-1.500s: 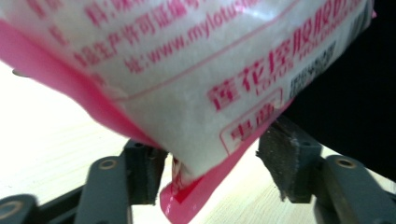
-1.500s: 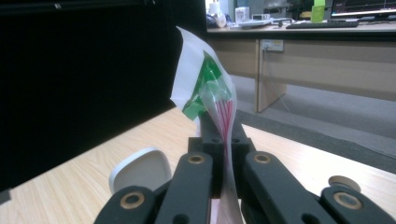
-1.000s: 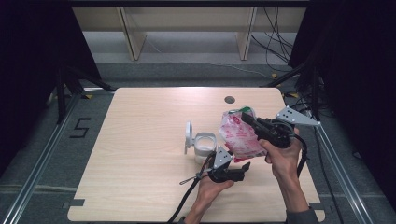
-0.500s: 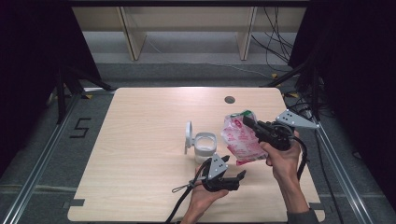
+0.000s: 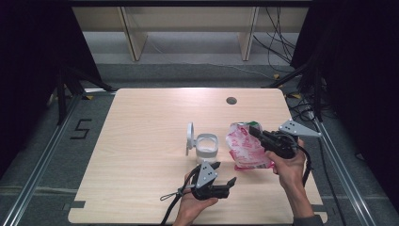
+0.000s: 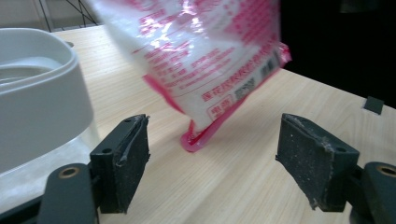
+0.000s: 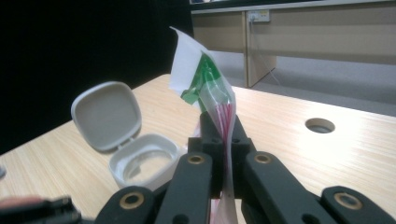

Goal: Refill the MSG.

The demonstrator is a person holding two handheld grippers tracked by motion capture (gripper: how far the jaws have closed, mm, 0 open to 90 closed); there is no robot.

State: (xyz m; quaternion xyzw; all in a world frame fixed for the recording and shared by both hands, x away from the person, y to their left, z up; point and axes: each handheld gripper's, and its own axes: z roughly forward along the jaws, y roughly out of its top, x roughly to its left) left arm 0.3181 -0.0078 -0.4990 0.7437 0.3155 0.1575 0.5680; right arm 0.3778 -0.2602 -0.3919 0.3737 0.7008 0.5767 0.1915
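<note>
Bag (image 5: 245, 149) of white powder, pink print, hangs pinched at its top edge in the right tool (image 5: 259, 135), jaws clamped tight on the film; the green top strip (image 7: 201, 79) sticks up past the jaws in the right gripper view. Bag's bottom corner (image 6: 194, 139) sits on or just above the table (image 5: 141, 141), can't tell which, right ahead of the left tool (image 6: 212, 154). Left tool's jaws stand wide apart, holding nothing, bag corner ahead of the gap between them, not touching the pads (image 6: 128, 154).

White tub (image 5: 206, 147) with its lid (image 5: 190, 136) flipped up stands just beside the bag, on the left tool's left side and close.

Step looks like: left tool takes the bag's lower end so both tools control it, likely for tipping into the tub. To do well: slide left tool forward low along the table, centre the corner between the pads, close on the sealed seam and not the filled belly. Right tool holds steady, no pulling, film is thin. Watch the near jaw, it could knock the tub.
</note>
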